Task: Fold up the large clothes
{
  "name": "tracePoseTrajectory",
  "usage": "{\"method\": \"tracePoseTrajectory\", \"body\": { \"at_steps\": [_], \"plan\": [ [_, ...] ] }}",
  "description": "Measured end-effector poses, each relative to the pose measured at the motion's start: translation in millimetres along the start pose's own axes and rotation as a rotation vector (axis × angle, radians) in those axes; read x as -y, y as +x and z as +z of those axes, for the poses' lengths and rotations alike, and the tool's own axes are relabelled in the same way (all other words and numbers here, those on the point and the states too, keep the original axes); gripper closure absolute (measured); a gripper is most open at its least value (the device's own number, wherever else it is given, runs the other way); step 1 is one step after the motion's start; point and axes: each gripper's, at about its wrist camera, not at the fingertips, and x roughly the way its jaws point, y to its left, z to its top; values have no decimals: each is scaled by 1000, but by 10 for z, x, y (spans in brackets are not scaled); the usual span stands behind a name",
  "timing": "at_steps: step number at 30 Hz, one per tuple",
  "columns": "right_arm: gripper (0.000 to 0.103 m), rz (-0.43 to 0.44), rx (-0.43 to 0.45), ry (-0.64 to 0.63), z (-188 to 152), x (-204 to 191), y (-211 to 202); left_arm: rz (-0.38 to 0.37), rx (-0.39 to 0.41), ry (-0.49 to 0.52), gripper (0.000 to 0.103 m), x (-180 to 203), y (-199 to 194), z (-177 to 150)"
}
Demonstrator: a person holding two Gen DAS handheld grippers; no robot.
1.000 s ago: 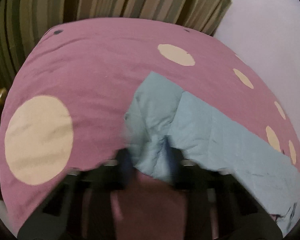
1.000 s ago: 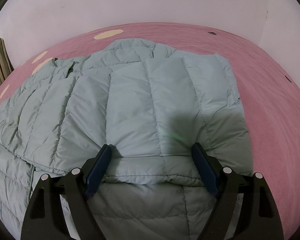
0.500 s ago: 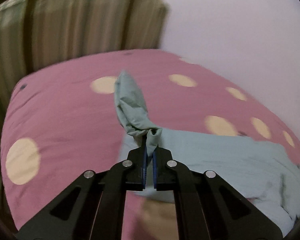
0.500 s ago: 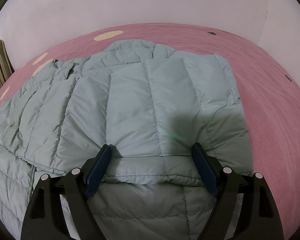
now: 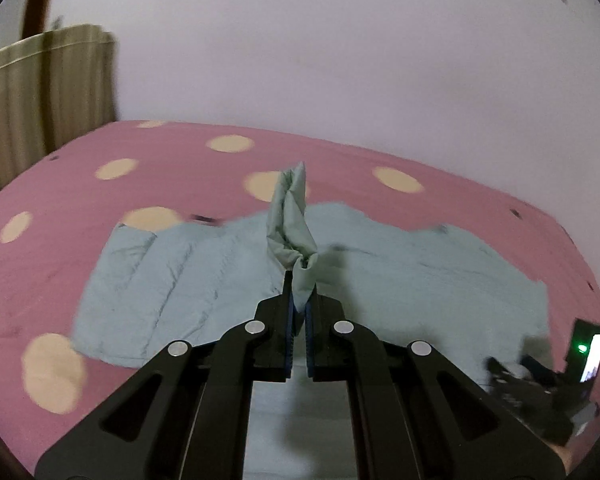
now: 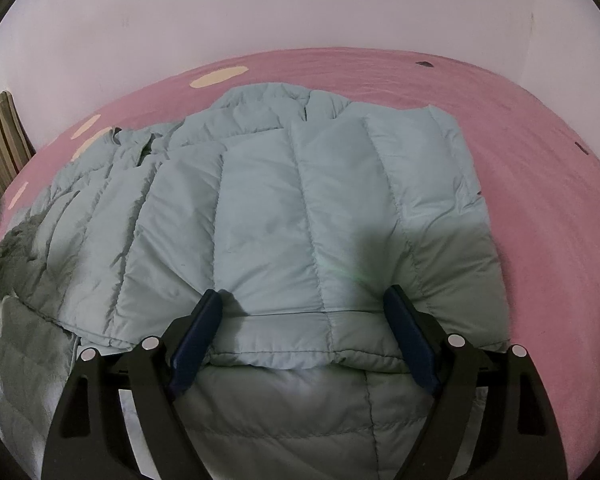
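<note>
Two claws: both work on one puffy blue jacket (image 6: 284, 208) lying on the pink bed (image 5: 60, 200).
Left claw (image 5: 299, 312): clenched on a lifted jacket piece (image 5: 292, 216), to fold it over.
Right claw (image 6: 304, 340): spread wide, pressing the jacket flat.
</note>
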Motion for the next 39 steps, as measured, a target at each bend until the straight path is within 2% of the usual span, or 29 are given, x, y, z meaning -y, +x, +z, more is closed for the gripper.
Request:
{"method": "tracePoseTrajectory", "body": {
  "at_steps": [6, 10, 12, 13, 14, 15, 19, 21, 23, 26, 29, 33, 35, 36, 37, 39],
  "plan": [
    [20, 2, 2, 4, -18, -15, -11, -61, -89, 76, 99, 631, 330, -274],
    [20, 2, 0, 4, -20, -16, -13, -87, -144, 107, 96, 823, 452, -475],
    [20, 1, 1, 3, -20, -17, -14, -100, -147, 124, 74, 863, 415, -529],
    [20, 1, 0, 3, -16, -17, -13, -106, -139, 127, 66, 837, 355, -528],
    [20, 0, 0, 2, -19, -20, -14, -106, -130, 131, 50, 883, 289, -539],
    [20, -2, -2, 1, -14, -24, -13, -107, -117, 133, 46, 870, 230, -528],
    [20, -5, 0, -3, 7, -37, -56, -97, -59, 129, 37, 569, -86, -430],
    [20, -4, 19, 7, 47, -44, -181, -65, -33, 118, 35, 358, -231, -427],
    [20, 21, 47, 25, 93, -86, -339, 0, -5, 101, 35, 36, -333, -402],
    [20, 116, 64, 15, 193, -334, -512, 81, 10, 46, 34, -418, -379, -370],
    [20, 197, 45, -24, 300, -697, -504, 147, -5, -9, 34, -794, -350, -343],
    [21, 214, 11, -81, 377, -1128, -287, 197, -9, -53, 34, -1132, -351, -344],
    [32, 219, -28, -96, 376, -1261, -131, 204, -15, -56, 34, -1198, -348, -352],
    [56, 223, -60, -105, 366, -1329, -36, 206, -21, -58, 34, -1236, -328, -358],
    [71, 232, -92, -111, 350, -1382, 40, 207, -25, -58, 34, -1251, -328, -365],
    [84, 252, -102, -112, 334, -1423, 40, 208, -29, -60, 34, -1277, -328, -362]
  ]
}}
